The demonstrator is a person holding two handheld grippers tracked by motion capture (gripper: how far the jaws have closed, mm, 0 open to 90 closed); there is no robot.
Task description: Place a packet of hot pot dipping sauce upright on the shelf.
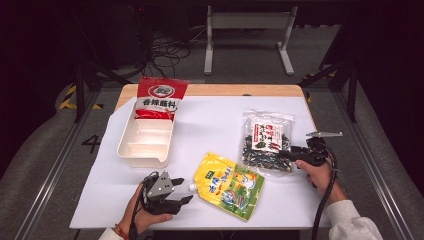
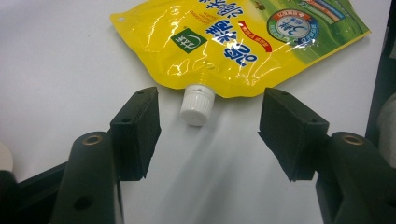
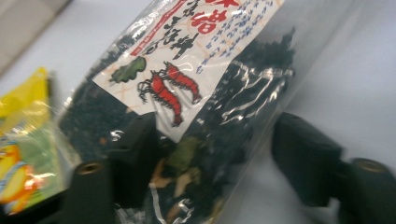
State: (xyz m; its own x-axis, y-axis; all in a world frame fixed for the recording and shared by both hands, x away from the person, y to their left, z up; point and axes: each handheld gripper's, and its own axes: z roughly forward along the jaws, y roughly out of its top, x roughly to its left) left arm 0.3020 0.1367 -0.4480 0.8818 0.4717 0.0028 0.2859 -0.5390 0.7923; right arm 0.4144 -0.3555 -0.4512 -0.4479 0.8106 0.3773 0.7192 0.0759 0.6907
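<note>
A yellow spout pouch (image 1: 231,185) lies flat at the front middle of the white sheet, its white cap (image 2: 198,106) pointing at my left gripper (image 1: 184,190). That gripper (image 2: 210,126) is open, and the cap sits just ahead of the gap between its jaws, touching neither. To the right lies a clear bag of dark dried seaweed (image 1: 265,140) with a shrimp label. My right gripper (image 1: 286,156) is at its near right corner. It (image 3: 219,158) stands open with the bag's end (image 3: 224,107) lying between its wide-set jaws.
A white divided tray (image 1: 131,150) stands at the back left, with a red snack bag (image 1: 161,98) leaning over its far end. The white sheet (image 1: 210,130) covers a wooden table. Beyond it are floor cables and a metal stand (image 1: 247,22).
</note>
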